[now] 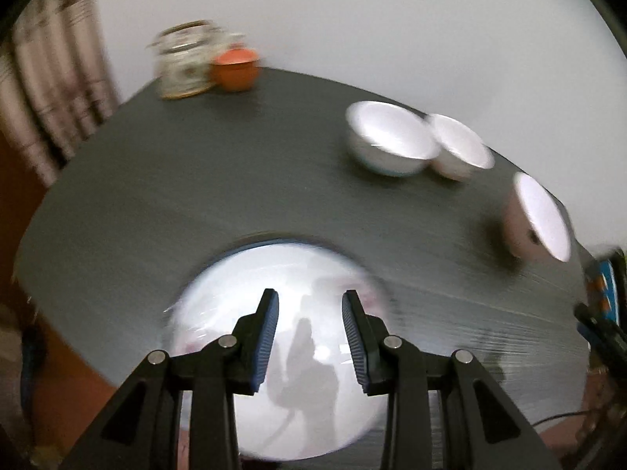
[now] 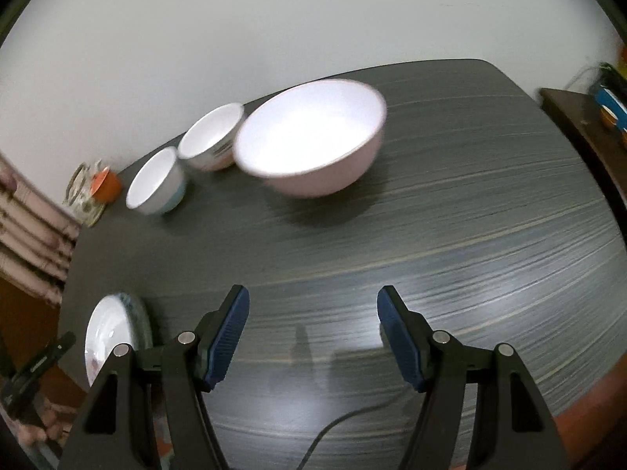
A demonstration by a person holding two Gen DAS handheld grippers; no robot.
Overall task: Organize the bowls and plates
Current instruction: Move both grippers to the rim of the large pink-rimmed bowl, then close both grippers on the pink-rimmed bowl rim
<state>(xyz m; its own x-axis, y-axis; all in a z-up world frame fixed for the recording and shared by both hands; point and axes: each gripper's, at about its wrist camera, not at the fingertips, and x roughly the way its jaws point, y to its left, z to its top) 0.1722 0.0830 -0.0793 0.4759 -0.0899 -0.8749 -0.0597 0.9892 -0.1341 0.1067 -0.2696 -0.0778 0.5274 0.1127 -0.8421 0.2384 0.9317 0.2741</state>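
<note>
A white plate (image 1: pixel 274 274) lies on the dark table near its front edge, right under my open, empty left gripper (image 1: pixel 310 302); it also shows at the left in the right wrist view (image 2: pixel 106 333). Two white bowls (image 1: pixel 392 137) (image 1: pixel 460 149) stand side by side at the back; the right wrist view shows them too (image 2: pixel 156 180) (image 2: pixel 213 137). A larger pink bowl (image 2: pixel 313 137) stands beside them, ahead of my open, empty right gripper (image 2: pixel 313 305); it appears at the right in the left wrist view (image 1: pixel 537 215).
A glass jar (image 1: pixel 184 58) and an orange pot (image 1: pixel 235 68) stand at the table's far left corner, by a curtain (image 1: pixel 47 78). A wall runs behind the table (image 2: pixel 470 235). A dark side shelf (image 2: pixel 580 117) with colourful items stands at the right.
</note>
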